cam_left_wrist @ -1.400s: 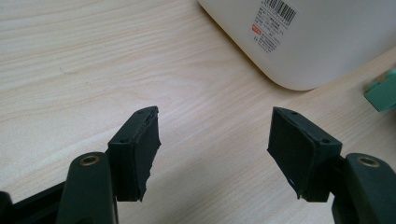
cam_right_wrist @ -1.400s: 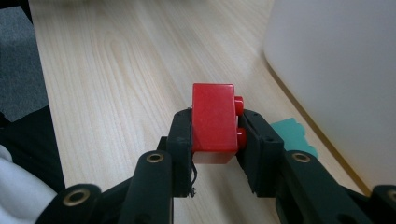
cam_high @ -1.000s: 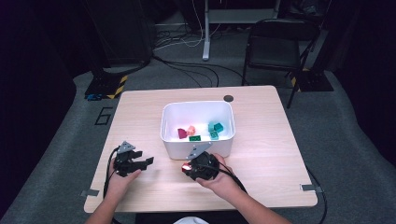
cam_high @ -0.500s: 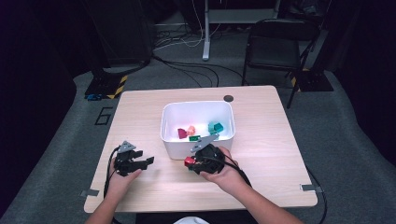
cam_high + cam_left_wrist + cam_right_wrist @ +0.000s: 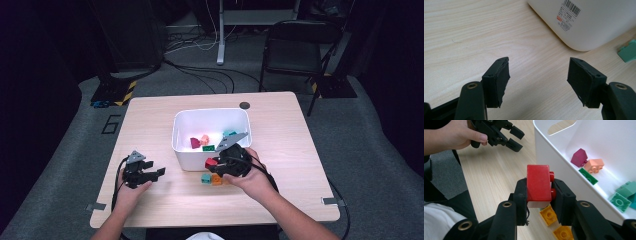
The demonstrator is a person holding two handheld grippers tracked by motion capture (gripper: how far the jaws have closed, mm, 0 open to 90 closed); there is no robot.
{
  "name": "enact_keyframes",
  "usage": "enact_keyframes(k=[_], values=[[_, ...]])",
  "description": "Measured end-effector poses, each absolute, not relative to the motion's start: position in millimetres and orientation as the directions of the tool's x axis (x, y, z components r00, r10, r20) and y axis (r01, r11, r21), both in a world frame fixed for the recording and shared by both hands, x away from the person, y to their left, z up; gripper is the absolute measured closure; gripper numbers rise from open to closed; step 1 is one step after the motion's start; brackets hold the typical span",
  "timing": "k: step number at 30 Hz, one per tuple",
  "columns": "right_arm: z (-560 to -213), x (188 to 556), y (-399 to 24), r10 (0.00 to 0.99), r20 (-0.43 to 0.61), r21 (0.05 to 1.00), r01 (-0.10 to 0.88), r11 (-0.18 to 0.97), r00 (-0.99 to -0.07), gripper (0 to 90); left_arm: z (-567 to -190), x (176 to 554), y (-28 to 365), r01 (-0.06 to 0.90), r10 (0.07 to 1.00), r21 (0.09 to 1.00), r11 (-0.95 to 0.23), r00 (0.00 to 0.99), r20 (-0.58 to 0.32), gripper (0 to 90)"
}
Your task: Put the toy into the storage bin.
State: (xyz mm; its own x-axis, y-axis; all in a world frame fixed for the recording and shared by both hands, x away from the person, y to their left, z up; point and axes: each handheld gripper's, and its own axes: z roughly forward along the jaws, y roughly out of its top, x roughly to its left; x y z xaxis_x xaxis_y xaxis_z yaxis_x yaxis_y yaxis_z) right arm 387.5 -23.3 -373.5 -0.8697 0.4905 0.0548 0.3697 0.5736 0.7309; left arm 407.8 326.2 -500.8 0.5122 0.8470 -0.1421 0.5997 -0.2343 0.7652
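High view: the person's forearms enter from the near table (image 5: 280, 200) edge. Left gripper (image 5: 150, 174) sits low on bare wood near the left front, jaws apart, nothing between them; open tabletop all around it, and the bin (image 5: 186, 150) wall is just off to its right. Left hand wraps the gripper body from behind, jaws pointing toward the bin.

Right gripper (image 5: 212, 164) is lifted above the table at the bin's near wall, clamped on a red brick (image 5: 210, 162). Right gripper view: red brick (image 5: 538, 182) stands upright between the pads, studs facing the right jaw. Below it, two yellow bricks (image 5: 548, 215) lie on the wood close to the bin's outer wall. Tight room there; the bin rim is right beside the jaws.

A teal brick (image 5: 205, 178) lies on the table by the bin's front, next to the yellow ones.

Inside the bin: a magenta brick (image 5: 579, 157), a peach brick (image 5: 594, 165), a green flat brick (image 5: 588, 176) and teal-green bricks (image 5: 621, 200) toward one end. Floor space between them is free.

Far table half is bare wood apart from a dark round cap (image 5: 244, 105) at the far edge. A chair (image 5: 292, 47) stands beyond.
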Motion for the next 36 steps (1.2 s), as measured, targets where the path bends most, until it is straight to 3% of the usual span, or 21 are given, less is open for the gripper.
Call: enact_keyframes(k=[24, 36], values=[[-322, 415, -37, 0.532, 0.034, 0.75, 0.373, 0.546, -0.846, 66.6, -501, 408, 325, 0.601, 0.844, 0.763, -0.237, 0.517, -0.145, 33.9], [-319, 445, -27, 0.567, 0.023, 0.749, 0.39, 0.536, -0.823, 66.6, -501, 408, 326, 0.601, 0.845, 0.763, -0.237, 0.516, -0.144, 34.1]])
